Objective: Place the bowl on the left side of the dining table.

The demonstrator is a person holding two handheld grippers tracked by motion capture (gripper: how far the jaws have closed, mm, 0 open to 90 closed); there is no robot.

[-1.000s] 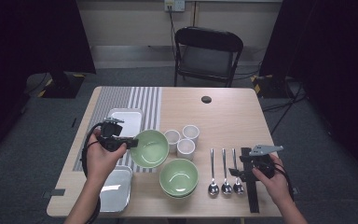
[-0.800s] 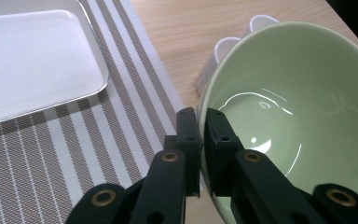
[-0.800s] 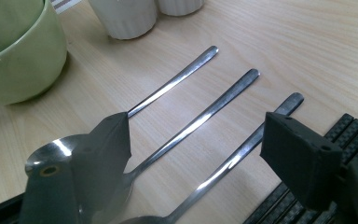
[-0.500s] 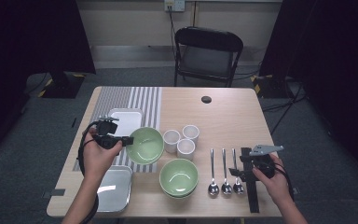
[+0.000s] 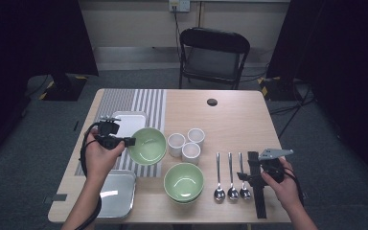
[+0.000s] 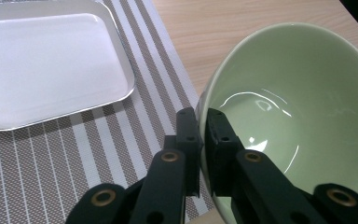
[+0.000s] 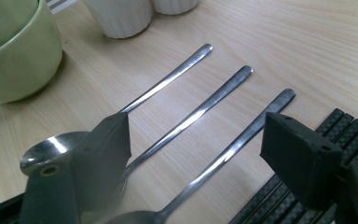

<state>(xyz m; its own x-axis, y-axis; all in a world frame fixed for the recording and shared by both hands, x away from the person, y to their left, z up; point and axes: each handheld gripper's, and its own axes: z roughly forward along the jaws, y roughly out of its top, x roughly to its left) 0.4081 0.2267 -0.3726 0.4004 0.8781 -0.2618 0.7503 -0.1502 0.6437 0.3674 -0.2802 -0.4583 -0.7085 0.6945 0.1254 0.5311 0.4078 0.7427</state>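
Observation:
My left gripper [image 5: 128, 142] is shut on the near rim of a pale green bowl [image 5: 147, 145], one jaw inside and one outside. It holds the bowl tilted above the striped placemat [image 5: 124, 103]. In the left gripper view the pads [image 6: 189, 133] pinch the bowl [image 6: 298, 107] wall. My right gripper [image 5: 246, 178] rests open at the table's right front, its jaws spread beside three spoons [image 5: 231, 175]. The right gripper [image 7: 203, 135] straddles the spoon handles [image 7: 205, 105] without touching them.
A white tray [image 5: 129, 120] lies on the placemat behind the bowl, and a metal tray [image 5: 117, 194] sits at the front left corner. A second green bowl [image 5: 184, 182], three white cups [image 5: 190, 152], a black strip [image 5: 257, 191] and a small black disc [image 5: 212, 102] are on the wood. A chair [image 5: 214, 52] stands behind the table.
The left gripper has carried the green bowl slightly left and away from the cups. The right hand has stayed where it was.

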